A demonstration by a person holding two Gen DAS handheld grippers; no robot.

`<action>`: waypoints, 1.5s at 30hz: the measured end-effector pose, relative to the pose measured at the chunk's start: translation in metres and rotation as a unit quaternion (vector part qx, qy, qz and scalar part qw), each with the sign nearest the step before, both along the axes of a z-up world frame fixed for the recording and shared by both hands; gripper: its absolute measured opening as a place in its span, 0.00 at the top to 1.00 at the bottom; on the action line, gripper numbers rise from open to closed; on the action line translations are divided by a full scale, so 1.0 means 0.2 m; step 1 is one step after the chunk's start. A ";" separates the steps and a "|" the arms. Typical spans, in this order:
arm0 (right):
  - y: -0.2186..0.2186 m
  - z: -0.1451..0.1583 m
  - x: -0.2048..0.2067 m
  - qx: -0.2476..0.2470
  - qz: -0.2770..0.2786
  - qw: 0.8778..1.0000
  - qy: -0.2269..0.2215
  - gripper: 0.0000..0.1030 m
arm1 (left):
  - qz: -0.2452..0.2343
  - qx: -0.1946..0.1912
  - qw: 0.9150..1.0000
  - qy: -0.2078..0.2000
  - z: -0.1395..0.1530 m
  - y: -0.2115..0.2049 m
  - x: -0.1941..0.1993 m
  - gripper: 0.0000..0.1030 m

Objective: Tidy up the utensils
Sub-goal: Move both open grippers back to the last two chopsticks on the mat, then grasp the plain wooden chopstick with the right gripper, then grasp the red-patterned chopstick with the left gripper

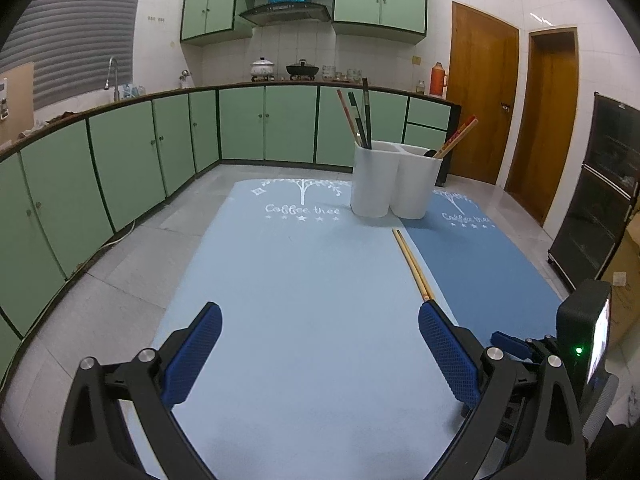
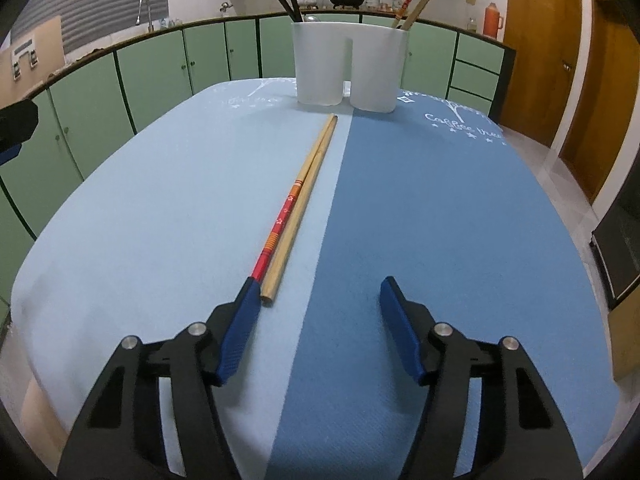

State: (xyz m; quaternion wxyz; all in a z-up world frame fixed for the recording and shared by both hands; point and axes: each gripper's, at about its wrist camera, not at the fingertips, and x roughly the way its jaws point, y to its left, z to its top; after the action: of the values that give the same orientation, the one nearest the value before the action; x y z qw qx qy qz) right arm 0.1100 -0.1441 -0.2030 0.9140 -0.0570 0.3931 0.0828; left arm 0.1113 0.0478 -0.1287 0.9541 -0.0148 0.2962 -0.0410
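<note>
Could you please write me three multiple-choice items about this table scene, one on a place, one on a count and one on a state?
1. Where do the two loose chopsticks lie?
A. In the white holder
B. On the light blue mat, beside its seam with the darker mat
C. On the floor

2. How many compartments does the white holder have?
A. Two
B. Three
C. Four

3. How is the right tool?
A. Shut on a chopstick
B. Open, holding nothing
C. Out of view

Answers: 1 B, the pair lies flat on the light blue mat, along the seam. 2 A, two joined cups show, each with chopsticks in it. 3 B, the jaws stand apart with only mat between them; the chopstick ends lie by its left finger.
</note>
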 end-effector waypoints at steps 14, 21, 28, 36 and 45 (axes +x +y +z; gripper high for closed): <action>-0.02 0.00 0.00 0.021 0.016 1.000 0.001 0.82 | -0.004 0.004 1.000 0.009 -0.03 -0.03 0.00 0.06; -0.11 0.04 0.00 0.053 0.004 0.999 0.000 0.94 | -0.013 0.008 1.000 0.027 -0.08 -0.10 0.04 0.07; -0.29 0.12 -0.03 0.083 -0.038 0.996 -0.014 0.94 | -0.036 0.011 0.997 0.062 -0.23 -0.26 0.11 0.14; -0.45 0.14 -0.05 0.106 -0.060 0.992 -0.019 0.94 | -0.054 0.006 0.994 0.099 -0.37 -0.44 0.17 0.29; -0.54 0.15 -0.05 0.117 -0.065 0.991 -0.024 0.94 | -0.052 0.005 0.993 0.107 -0.43 -0.56 0.23 0.59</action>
State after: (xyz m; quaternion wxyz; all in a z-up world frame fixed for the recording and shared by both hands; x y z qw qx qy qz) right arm 0.1003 -0.2517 -0.1723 0.9269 0.0743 0.3618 0.0671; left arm 0.1567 -0.0647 -0.2146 0.9136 0.0011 0.3971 -0.0876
